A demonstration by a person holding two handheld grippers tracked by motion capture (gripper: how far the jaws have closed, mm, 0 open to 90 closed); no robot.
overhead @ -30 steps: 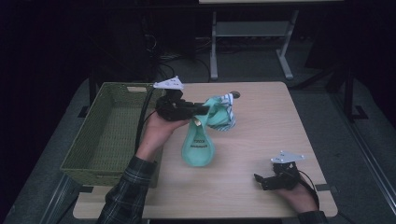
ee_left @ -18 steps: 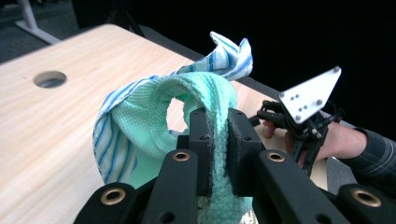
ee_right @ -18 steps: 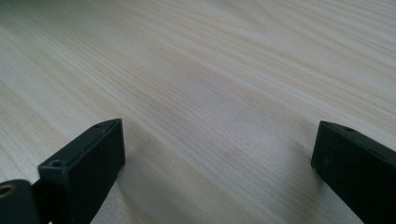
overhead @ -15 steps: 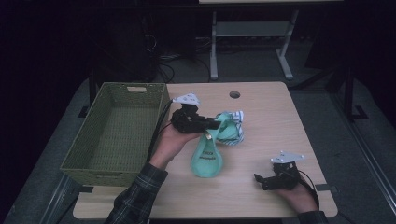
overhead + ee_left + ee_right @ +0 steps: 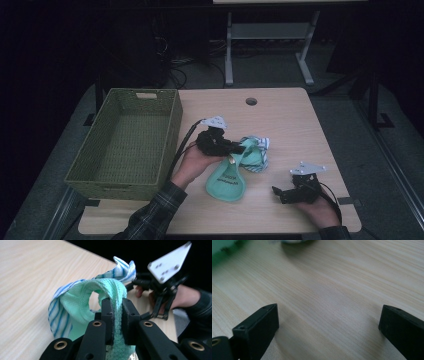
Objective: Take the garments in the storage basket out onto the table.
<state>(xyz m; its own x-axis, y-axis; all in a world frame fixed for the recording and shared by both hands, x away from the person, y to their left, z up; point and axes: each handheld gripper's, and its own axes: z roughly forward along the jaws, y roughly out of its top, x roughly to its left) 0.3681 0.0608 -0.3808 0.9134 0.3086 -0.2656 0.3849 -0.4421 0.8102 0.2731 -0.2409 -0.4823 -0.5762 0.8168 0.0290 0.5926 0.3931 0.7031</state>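
Wooden table [image 5: 295, 125]: left gripper [image 5: 116, 315] pinches green cloth [image 5: 110, 288].

Dark room (dim), metal stand [image 5: 270, 42] behind.

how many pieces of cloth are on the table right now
2. A mint green cloth lies mid-table, its strap pinched in the left claw. A blue striped cloth sits bunched just behind it. More could be hidden beneath.
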